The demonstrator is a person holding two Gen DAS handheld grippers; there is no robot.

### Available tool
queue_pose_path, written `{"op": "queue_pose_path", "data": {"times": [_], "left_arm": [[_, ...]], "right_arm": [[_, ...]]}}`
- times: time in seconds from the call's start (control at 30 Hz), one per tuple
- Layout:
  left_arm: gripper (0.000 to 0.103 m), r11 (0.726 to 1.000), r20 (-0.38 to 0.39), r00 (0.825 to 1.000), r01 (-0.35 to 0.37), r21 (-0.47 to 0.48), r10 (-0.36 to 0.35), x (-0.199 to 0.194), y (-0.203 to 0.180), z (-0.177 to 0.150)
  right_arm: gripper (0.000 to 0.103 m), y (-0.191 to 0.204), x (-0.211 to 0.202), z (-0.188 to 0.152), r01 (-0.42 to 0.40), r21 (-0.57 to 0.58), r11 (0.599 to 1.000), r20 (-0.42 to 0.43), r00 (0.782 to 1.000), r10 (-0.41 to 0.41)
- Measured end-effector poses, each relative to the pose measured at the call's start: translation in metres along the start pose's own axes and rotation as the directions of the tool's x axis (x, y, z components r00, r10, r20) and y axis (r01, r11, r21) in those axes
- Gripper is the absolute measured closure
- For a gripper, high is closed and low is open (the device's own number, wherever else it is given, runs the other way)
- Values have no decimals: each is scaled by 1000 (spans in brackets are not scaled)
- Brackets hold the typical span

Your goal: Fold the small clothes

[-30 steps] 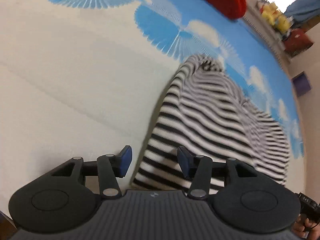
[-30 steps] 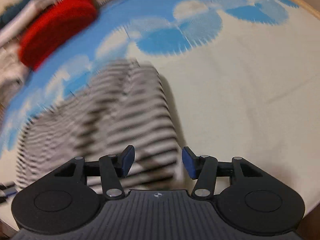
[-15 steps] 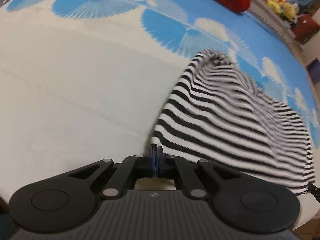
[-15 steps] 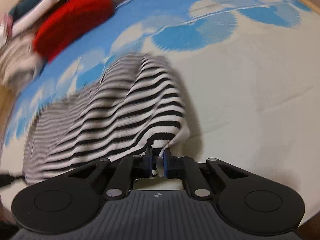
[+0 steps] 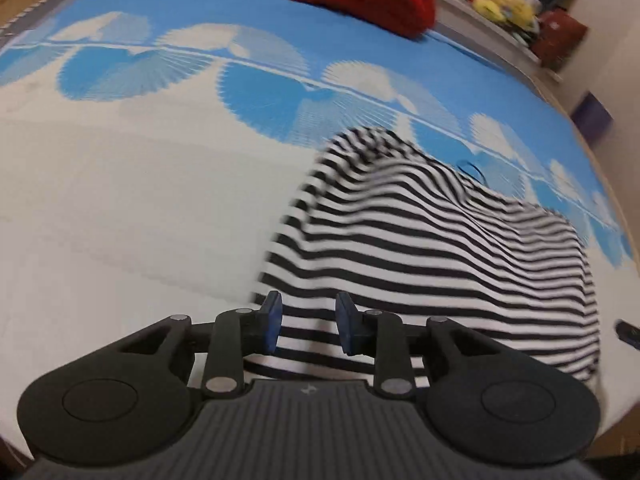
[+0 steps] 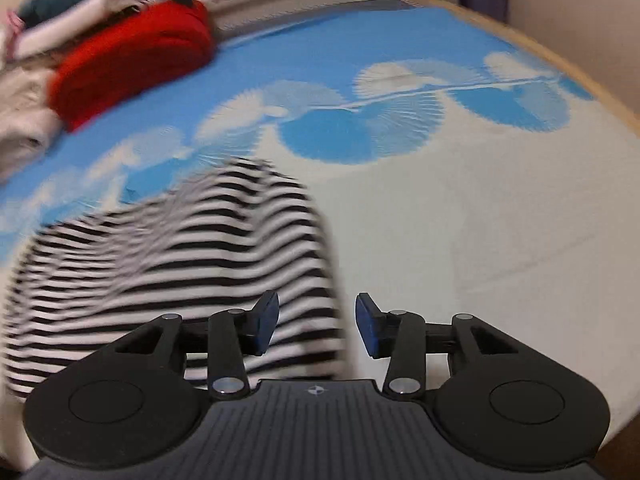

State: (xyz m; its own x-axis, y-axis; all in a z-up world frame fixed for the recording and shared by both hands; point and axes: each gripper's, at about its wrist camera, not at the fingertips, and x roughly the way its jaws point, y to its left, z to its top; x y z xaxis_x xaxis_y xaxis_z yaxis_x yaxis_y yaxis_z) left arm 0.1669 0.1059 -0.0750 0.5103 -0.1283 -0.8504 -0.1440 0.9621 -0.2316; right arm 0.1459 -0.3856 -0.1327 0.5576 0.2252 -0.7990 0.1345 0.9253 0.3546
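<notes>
A black-and-white striped garment (image 5: 432,256) lies bunched in a loose hump on a bed covered by a sheet (image 5: 132,216) that is white toward the near edge and blue with pale fan shapes toward the far edge. The garment sits close to the near edge of the bed, its far end reaching the line where white turns to blue.

The left tongs (image 5: 308,322) hang over the garment's near left corner. Their jaws have just been opening and now stand apart; striped cloth shows in the gap behind them, but the blue pads (image 5: 273,322) do not press on it, so the cloth is released.

The right tongs (image 6: 318,322) hang over the garment's near right corner (image 6: 200,264). Their jaws have also just been opening and stand wider apart, with the garment's edge seen between them and one pad (image 6: 366,326) over bare white sheet. Nothing is gripped there either.

At the far edge of the bed lies a red bundle of cloth (image 6: 136,60), with pale and dark clothes piled beside it (image 6: 80,12). Both views are blurred across the stripes.
</notes>
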Motion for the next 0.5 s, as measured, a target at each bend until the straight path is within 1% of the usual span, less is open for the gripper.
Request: {"op": "queue_pose_path", "data": {"times": [0.07,0.1,0.13,0.17,0.2,0.23,0.27,0.3,0.33,0.43,0.5], "left_arm": [[72,999,-43,998,38,20,-37,11,-9,-1],[69,998,-76,996,51,29,-48,21,-13,-1],[62,998,-117,992,48,42,-43,31,-15,-4],[56,998,-172,985,24,60,-13,41,-19,-8],[42,996,-227,973,-12,84,31,53,-20,-11],[30,992,-270,960,-49,114,78,61,-21,-16],[29,988,-281,954,-72,135,108,63,-23,-20],[30,988,-265,957,-80,134,113,60,-25,-18],[30,990,-242,964,-80,120,108,54,-25,-16],[31,992,-162,983,-76,98,91,36,-27,-12],[30,993,-138,987,-68,96,81,26,-27,-10]], "right_arm": [[58,8,7,-2,-79,-7,997,-44,996,78],[56,12,12,-5,-105,-22,994,-76,992,103],[52,16,19,-9,-113,-48,992,-122,987,107],[51,21,29,-14,-100,-87,991,-181,980,83],[51,29,40,-21,-74,-136,988,-246,968,38],[50,33,49,-30,-47,-192,980,-299,954,-13],[49,37,54,-36,-26,-253,967,-317,947,-58],[48,40,51,-38,-22,-287,958,-309,949,-71],[48,42,49,-36,-23,-296,955,-293,954,-67],[48,38,34,-26,-16,-235,972,-216,976,-37],[48,31,22,-17,4,-199,980,-139,990,-32]]}}
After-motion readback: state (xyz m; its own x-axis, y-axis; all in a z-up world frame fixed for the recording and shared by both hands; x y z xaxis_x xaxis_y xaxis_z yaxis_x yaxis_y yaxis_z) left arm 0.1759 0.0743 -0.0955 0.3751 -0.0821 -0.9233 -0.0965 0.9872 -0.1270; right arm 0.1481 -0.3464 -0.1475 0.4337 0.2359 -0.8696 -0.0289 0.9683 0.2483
